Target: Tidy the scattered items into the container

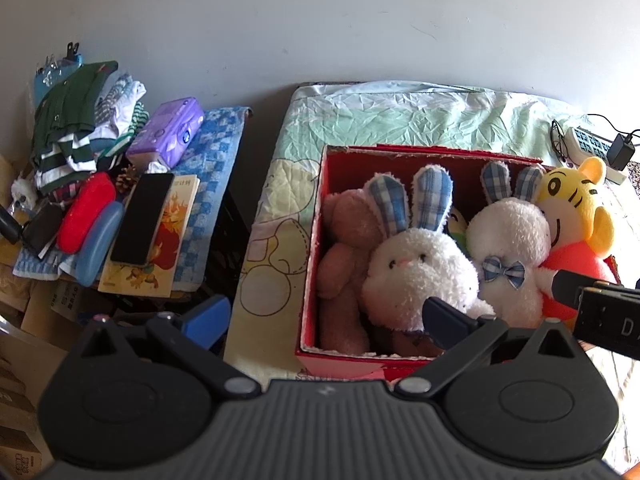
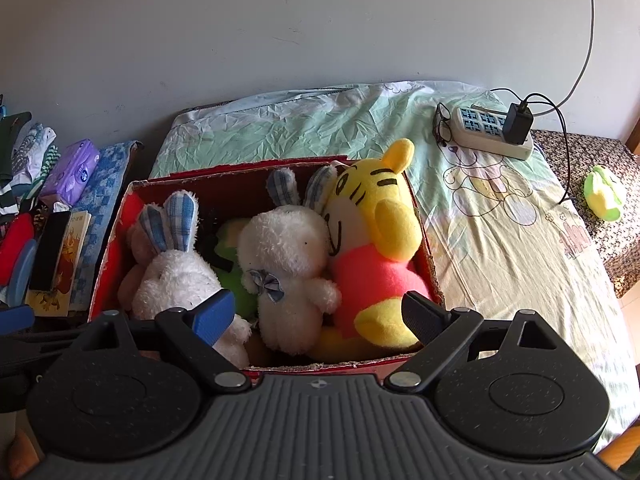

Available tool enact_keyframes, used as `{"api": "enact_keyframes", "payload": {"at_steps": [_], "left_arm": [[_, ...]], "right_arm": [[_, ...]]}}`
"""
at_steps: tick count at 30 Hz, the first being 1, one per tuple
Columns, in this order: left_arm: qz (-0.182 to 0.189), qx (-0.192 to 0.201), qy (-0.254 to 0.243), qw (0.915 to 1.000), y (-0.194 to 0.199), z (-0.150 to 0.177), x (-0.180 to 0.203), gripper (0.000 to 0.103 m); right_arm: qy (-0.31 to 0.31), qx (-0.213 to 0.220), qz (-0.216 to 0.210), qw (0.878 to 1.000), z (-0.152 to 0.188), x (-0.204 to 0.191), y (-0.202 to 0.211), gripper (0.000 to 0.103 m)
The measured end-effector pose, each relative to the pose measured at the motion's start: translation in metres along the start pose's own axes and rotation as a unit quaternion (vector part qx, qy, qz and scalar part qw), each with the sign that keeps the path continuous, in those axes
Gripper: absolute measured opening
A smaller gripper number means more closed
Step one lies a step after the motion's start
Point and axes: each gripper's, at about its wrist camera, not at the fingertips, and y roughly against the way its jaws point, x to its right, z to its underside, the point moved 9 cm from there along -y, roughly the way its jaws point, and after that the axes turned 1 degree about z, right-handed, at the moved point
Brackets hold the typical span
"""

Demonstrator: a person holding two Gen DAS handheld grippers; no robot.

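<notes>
A red box stands on the bed and holds plush toys: a pink bear, two white rabbits with blue checked ears, a green toy between them, and a yellow tiger in a pink shirt. My left gripper is open and empty above the box's near left side. My right gripper is open and empty above the box's near edge. A green and yellow plush lies alone at the bed's right end.
A side stand left of the bed carries folded clothes, a purple tissue pack, a phone on a book, and cases. A power strip with charger and glasses lie on the sheet.
</notes>
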Motion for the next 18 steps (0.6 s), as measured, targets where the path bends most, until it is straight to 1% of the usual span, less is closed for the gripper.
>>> {"api": "enact_keyframes", "payload": {"at_steps": [3, 9, 18], "left_arm": [[0.0, -0.001, -0.007, 1.0, -0.001, 0.001, 0.001, 0.102], [0.006, -0.006, -0.011, 0.9999, -0.0056, 0.0013, 0.0018, 0.102], [0.019, 0.004, -0.016, 0.9997, -0.0097, -0.006, 0.0086, 0.099]], "right_arm": [[-0.003, 0.001, 0.0, 1.0, 0.0006, -0.0006, 0.0006, 0.092], [0.01, 0.004, 0.016, 1.0, 0.0006, -0.0034, 0.0006, 0.092], [0.001, 0.006, 0.029, 1.0, -0.0028, -0.0008, -0.0024, 0.092]]}}
